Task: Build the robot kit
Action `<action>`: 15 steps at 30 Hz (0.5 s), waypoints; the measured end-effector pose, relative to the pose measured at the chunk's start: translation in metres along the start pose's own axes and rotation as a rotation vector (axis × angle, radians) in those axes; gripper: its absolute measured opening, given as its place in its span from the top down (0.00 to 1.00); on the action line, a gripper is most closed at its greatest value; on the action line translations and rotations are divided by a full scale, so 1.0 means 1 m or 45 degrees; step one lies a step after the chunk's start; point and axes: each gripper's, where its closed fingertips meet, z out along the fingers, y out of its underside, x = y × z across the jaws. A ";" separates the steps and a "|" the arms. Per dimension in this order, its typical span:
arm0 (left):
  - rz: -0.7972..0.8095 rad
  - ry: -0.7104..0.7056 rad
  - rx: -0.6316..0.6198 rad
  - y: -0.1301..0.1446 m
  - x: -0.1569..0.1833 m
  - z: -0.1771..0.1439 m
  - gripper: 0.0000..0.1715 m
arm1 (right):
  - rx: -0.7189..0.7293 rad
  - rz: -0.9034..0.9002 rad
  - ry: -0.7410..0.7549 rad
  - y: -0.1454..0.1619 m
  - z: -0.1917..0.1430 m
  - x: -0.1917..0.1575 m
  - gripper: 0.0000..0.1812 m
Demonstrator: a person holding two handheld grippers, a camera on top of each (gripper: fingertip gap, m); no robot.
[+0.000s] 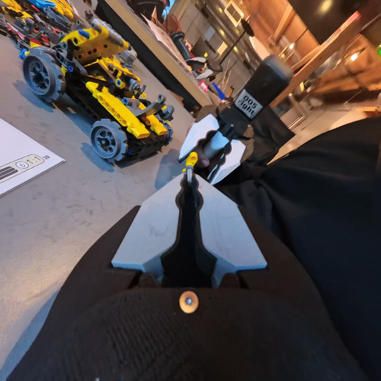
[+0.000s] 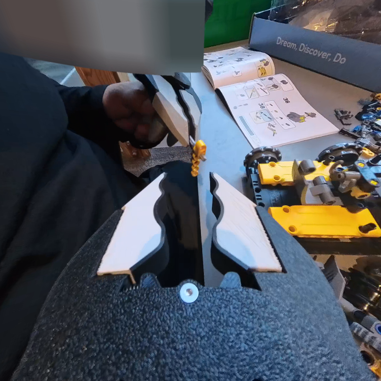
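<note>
Item, my left gripper (image 1: 189,181): jaws clamped on a small yellow connector piece (image 1: 191,161) on a grey axle. Item, my right gripper (image 2: 187,175): jaws apart, just beside that piece. Half-built yellow vehicle (image 1: 99,92) near it, open instruction booklet (image 2: 268,107) beyond

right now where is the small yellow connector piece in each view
Left wrist view: the small yellow connector piece sits just above centre, pinched at the tips of the left gripper.
Right wrist view: it hangs at upper centre, just beyond the open right gripper.
Shared landmark: the yellow and black model car on the table.
</note>
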 end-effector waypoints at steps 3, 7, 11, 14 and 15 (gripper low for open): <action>-0.061 0.024 0.025 -0.002 -0.001 -0.002 0.99 | 0.035 -0.003 0.009 -0.003 -0.003 0.001 0.77; -0.109 0.037 0.014 0.000 -0.002 -0.001 0.99 | 0.052 0.008 0.040 -0.005 -0.004 0.004 0.78; -0.169 0.113 -0.021 0.006 0.005 0.004 0.99 | 0.067 0.004 0.054 -0.008 -0.006 0.005 0.78; -0.195 0.137 -0.050 0.010 0.007 0.006 0.99 | 0.054 -0.054 0.030 -0.010 -0.006 -0.001 0.82; -0.194 0.141 -0.058 0.010 0.009 0.007 0.99 | 0.040 -0.082 0.017 -0.010 -0.005 -0.004 0.85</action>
